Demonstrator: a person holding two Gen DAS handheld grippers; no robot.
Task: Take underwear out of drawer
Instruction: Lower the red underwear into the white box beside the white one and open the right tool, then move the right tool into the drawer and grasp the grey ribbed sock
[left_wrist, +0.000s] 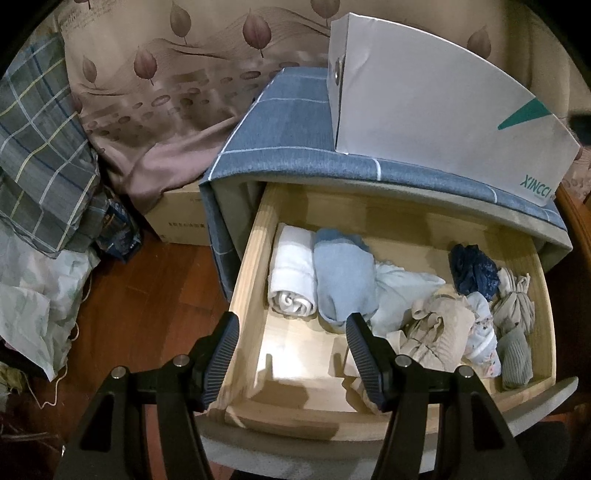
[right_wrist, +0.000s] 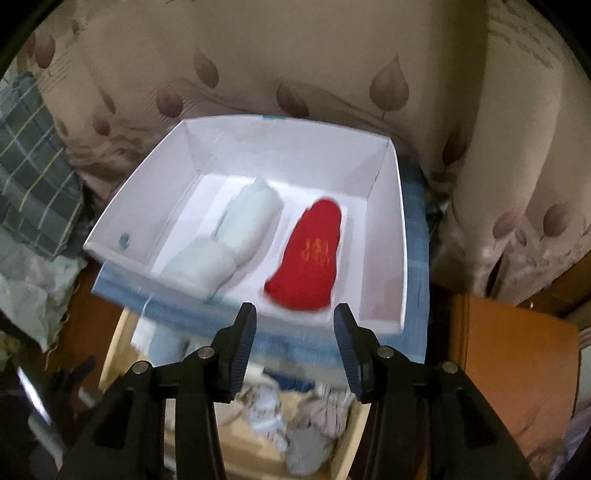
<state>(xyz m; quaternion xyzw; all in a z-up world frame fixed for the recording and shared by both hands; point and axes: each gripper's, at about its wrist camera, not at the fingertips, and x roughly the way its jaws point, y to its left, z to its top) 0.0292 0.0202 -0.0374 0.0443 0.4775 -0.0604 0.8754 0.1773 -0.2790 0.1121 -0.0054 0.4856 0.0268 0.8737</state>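
Beige curtains with brown leaf prints (left_wrist: 155, 74) are hanging behind a small cabinet covered in blue checked cloth (left_wrist: 280, 125). Its pale wooden drawer (left_wrist: 251, 273) is standing open, and rolled underwear is lying inside: a white cloth roll (left_wrist: 291, 273) and a light blue cloth roll (left_wrist: 343, 277) side by side at the left, and crumpled beige and dark blue pieces at the right. On top, a white cardboard box (right_wrist: 122, 221) is holding a red folded piece (right_wrist: 310, 258) and pale green rolls (right_wrist: 236, 236).

The left gripper (left_wrist: 291, 325) is hovering over the drawer's front left part, wide open and holding nothing. The right gripper (right_wrist: 295, 314) is pointing at the box, also open and empty.

The rolls are looking soft and light, so squeezing one across its thick middle should work best, or it may come unrolled.
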